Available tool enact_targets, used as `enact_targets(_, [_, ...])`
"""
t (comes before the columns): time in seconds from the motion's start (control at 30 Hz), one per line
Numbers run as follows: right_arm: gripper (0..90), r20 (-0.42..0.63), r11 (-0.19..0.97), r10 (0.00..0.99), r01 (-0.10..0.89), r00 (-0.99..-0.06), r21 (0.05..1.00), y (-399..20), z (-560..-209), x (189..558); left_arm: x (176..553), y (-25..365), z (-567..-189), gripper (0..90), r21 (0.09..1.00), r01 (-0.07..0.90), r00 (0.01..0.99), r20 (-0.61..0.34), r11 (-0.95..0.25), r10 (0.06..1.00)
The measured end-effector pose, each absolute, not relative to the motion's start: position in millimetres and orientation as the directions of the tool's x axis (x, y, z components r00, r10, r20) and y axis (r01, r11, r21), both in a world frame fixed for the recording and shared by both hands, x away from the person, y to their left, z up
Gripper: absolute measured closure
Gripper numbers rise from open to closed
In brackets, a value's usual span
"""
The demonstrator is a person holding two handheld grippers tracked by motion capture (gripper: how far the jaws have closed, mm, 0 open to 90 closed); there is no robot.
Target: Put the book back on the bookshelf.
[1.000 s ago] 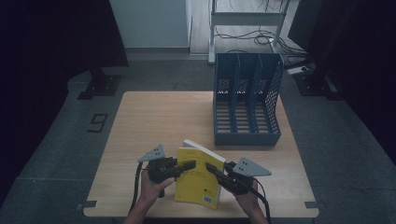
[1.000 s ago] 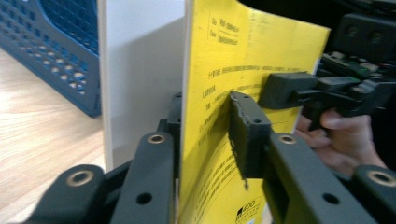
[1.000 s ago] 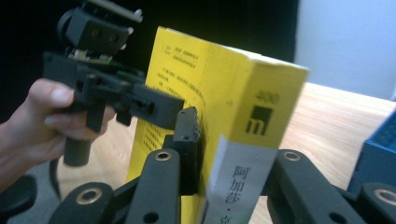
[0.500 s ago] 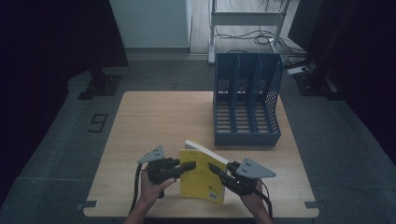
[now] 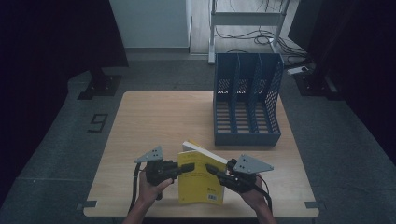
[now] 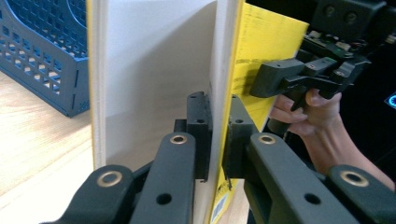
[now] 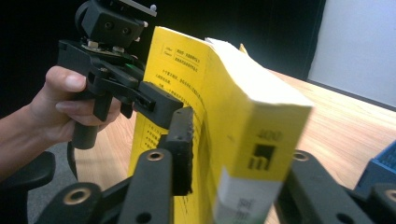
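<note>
Gripping the thick yellow paperback book (image 5: 200,179) at the wooden table's (image 5: 154,121) six o'clock, our left gripper (image 6: 217,135) had just clamped its cover; our right gripper's (image 7: 233,154) jaws, just widening, straddled the spine reading "400".

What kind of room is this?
Probably a lab or office workroom: a bare wooden table on grey floor, a blue file rack on the table, and cables under a metal stand behind.
</note>
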State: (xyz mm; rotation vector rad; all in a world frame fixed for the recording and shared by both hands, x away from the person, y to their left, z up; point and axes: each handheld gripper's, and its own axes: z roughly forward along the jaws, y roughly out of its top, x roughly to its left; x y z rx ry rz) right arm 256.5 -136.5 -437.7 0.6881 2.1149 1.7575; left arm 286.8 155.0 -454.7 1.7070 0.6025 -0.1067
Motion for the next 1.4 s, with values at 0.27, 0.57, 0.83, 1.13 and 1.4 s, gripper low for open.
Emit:
enact_targets(0.27, [63.0,0.11,0.114,0.519,0.197,-0.848,0.974,-130,-439,270,287,155,-456,85.5,0.892,0.441,0.858,-0.386,-0.103,0.338])
enact_targets(0.57, [73.7,0.113,0.124,0.528,0.208,-0.842,0.97,-131,-438,270,288,154,-458,81.9,0.892,0.439,0.852,-0.377,-0.104,0.363])
enact_targets(0.83, [74.6,0.155,0.094,0.531,0.239,-0.833,0.966,-134,-438,271,291,156,-462,60.1,0.898,0.435,0.836,-0.377,-0.064,0.398])
enact_targets(1.13, [74.8,0.156,0.058,0.553,0.225,-0.818,0.973,-141,-433,268,293,168,-460,51.3,0.903,0.429,0.813,-0.376,-0.02,0.443])
enact_targets(1.4, [74.9,0.145,0.027,0.622,0.206,-0.77,0.978,-150,-430,265,294,171,-463,49.6,0.894,0.449,0.794,-0.398,0.0,0.46])
